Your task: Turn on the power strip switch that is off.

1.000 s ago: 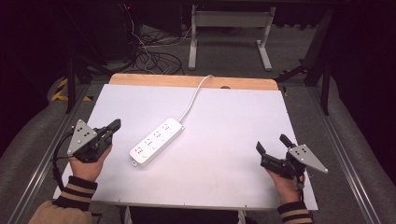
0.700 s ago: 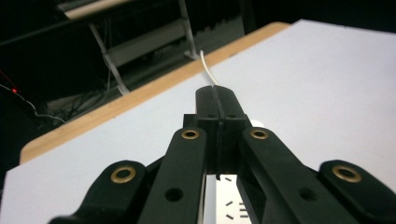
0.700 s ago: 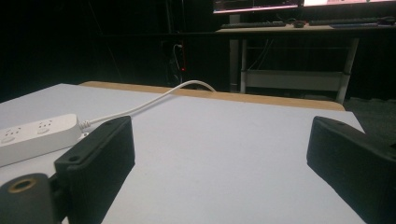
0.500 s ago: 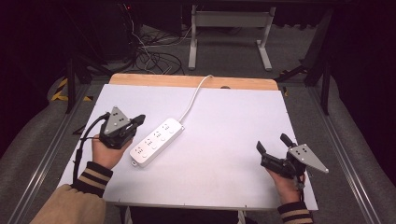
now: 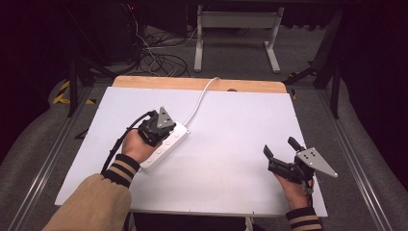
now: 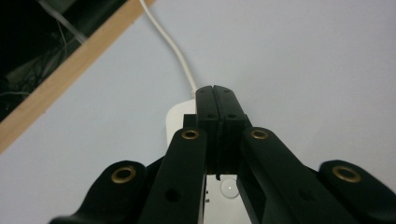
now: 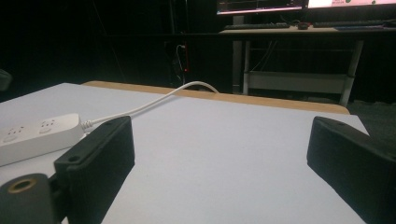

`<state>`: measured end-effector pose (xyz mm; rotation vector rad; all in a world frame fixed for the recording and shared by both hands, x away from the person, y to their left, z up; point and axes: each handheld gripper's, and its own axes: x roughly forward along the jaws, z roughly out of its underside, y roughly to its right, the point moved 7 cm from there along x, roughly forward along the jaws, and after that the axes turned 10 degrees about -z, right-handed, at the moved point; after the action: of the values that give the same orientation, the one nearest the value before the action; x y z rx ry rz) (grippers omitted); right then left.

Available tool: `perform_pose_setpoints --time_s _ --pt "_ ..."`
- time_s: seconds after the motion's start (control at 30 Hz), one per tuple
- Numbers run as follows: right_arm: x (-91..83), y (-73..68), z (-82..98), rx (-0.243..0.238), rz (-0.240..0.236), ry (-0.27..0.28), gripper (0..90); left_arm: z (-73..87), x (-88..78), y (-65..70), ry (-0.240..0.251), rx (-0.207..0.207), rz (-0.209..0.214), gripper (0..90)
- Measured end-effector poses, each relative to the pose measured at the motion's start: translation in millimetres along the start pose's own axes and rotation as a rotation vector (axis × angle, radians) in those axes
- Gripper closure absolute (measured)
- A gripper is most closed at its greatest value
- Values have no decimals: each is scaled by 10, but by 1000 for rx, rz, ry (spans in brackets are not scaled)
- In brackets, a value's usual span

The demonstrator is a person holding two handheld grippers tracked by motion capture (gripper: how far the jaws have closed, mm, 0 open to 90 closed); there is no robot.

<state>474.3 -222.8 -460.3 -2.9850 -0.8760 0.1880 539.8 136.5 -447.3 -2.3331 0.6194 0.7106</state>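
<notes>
My left gripper hovers jaws-together over the white power strip; right gripper spread wide.

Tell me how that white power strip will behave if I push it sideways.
The flat white plastic power strip will probably slide rather than tip or roll on the smooth white table. Its thin white cord looks floppy and may drag or pivot it. The left tongs, shut, sit above it.
</notes>
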Motion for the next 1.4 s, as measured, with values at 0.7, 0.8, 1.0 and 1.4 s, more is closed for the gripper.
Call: perform_pose_setpoints --time_s 0.7,0.8,1.0,1.4 --pt "-11 -19 2 -6 -9 -7 80 161 508 108 -187 -40 99 900" --pt "-10 -21 -1 -6 -10 -3 80 178 544 116 -192 -29 91 900" --pt "-8 -9 4 -1 -4 -6 73 190 550 90 -209 -44 71 900" --pt "-8 2 3 -5 4 -7 74 209 552 66 -198 -73 100 900"
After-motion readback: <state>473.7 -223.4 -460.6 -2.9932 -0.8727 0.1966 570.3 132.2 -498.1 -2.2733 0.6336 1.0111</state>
